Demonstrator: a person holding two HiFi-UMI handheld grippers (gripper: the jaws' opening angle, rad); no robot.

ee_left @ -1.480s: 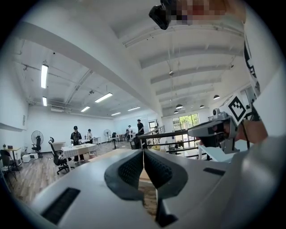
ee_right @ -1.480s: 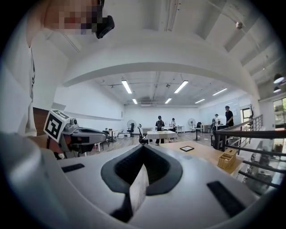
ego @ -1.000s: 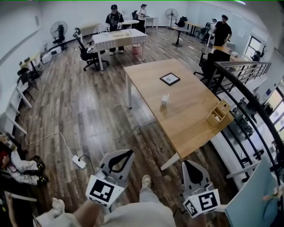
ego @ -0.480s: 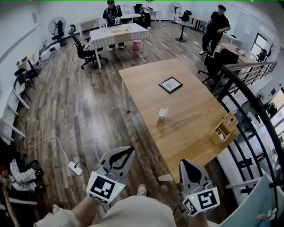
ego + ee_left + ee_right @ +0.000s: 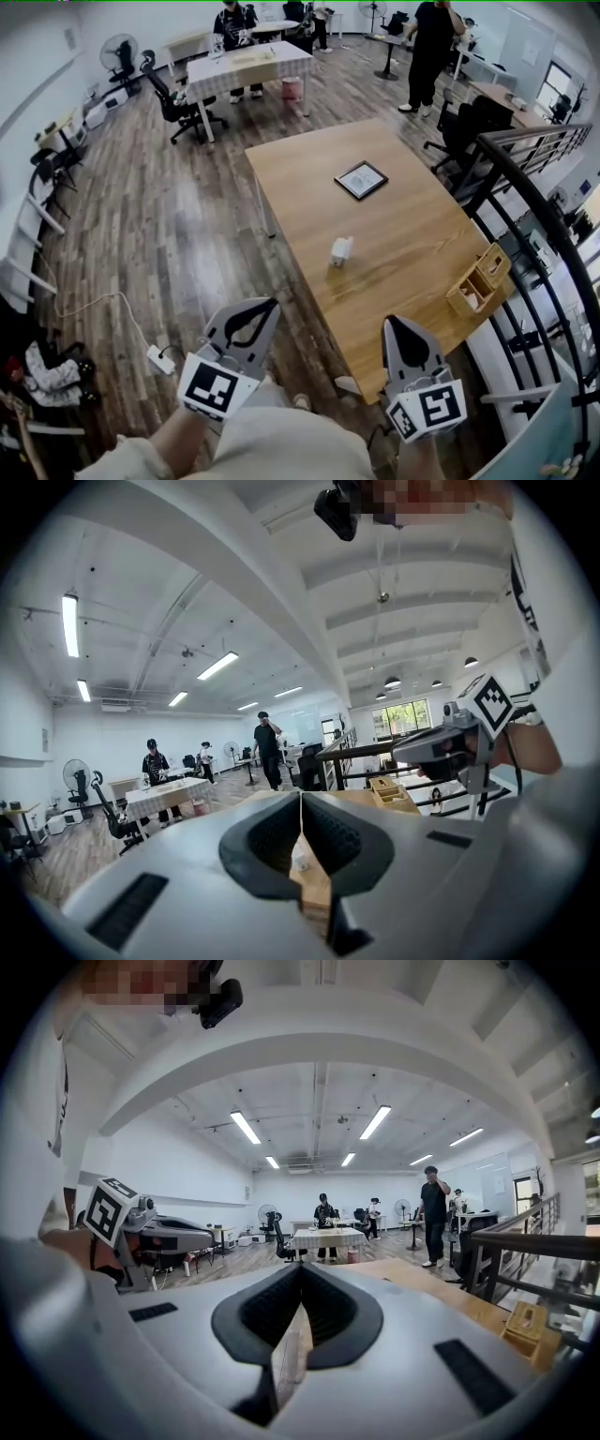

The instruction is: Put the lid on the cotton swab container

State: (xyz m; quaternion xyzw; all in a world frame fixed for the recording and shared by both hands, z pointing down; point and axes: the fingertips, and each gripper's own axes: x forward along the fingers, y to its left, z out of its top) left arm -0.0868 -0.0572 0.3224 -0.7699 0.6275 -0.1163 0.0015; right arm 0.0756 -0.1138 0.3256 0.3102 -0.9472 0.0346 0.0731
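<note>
Standing short of the long light-wood table (image 5: 412, 272), the person holds both tools low and empty. The left gripper (image 5: 270, 306) has its jaws pressed together with nothing between them, which the left gripper view confirms at the tips (image 5: 300, 803). The right gripper (image 5: 394, 324) is likewise closed on nothing (image 5: 300, 1274). The small white cotton swab container (image 5: 341, 251) stands alone toward the middle of the tabletop, ahead of both grippers and roughly between their lines, well apart from either. Neither tool looks clearly nearer, though the left gripper view catches the container almost straight along its jaw line (image 5: 299, 857). It appears to stand upright, but it is too small to judge its long axis, and the lid cannot be made out as a separate piece. By count, the table carries one container, one black-framed square panel (image 5: 361, 179) farther back and one light wooden compartment box (image 5: 478, 281) at the right edge. The task has probably not begun; closing the distance comes first.
</note>
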